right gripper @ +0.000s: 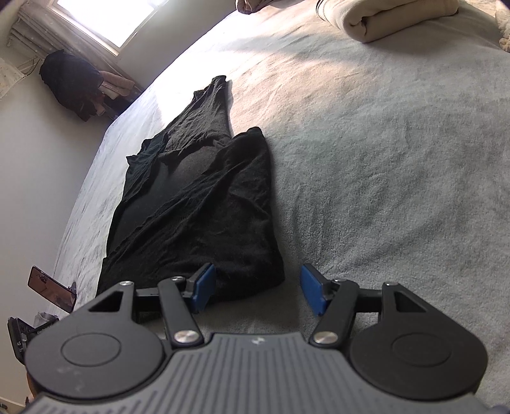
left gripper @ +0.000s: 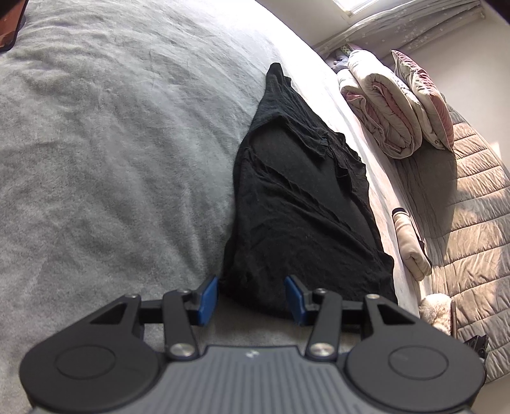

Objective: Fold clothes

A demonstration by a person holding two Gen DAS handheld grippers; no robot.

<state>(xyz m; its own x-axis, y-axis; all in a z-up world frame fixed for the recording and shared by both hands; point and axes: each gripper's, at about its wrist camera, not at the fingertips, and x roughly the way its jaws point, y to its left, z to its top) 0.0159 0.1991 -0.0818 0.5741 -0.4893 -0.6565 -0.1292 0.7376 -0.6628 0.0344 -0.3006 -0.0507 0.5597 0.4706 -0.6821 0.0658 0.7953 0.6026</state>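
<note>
A black garment (left gripper: 299,203) lies stretched out and wrinkled on a grey bedspread (left gripper: 111,143), near the bed's edge. My left gripper (left gripper: 251,299) is open, its blue pads either side of the garment's near corner, holding nothing. In the right wrist view the same black garment (right gripper: 197,203) runs away from me with a sleeve or leg folded across its far part. My right gripper (right gripper: 258,286) is open at the garment's near right corner; its left pad is over the cloth, its right pad over the bare bedspread (right gripper: 382,159).
A folded pink-beige quilt (left gripper: 385,108) and a pillow (left gripper: 424,102) sit beyond the bed edge on a quilted mat (left gripper: 471,223). A folded beige cloth (right gripper: 392,19) lies at the bed's far end. A phone (right gripper: 51,288) stands at the left; dark clothes (right gripper: 70,82) hang below a window.
</note>
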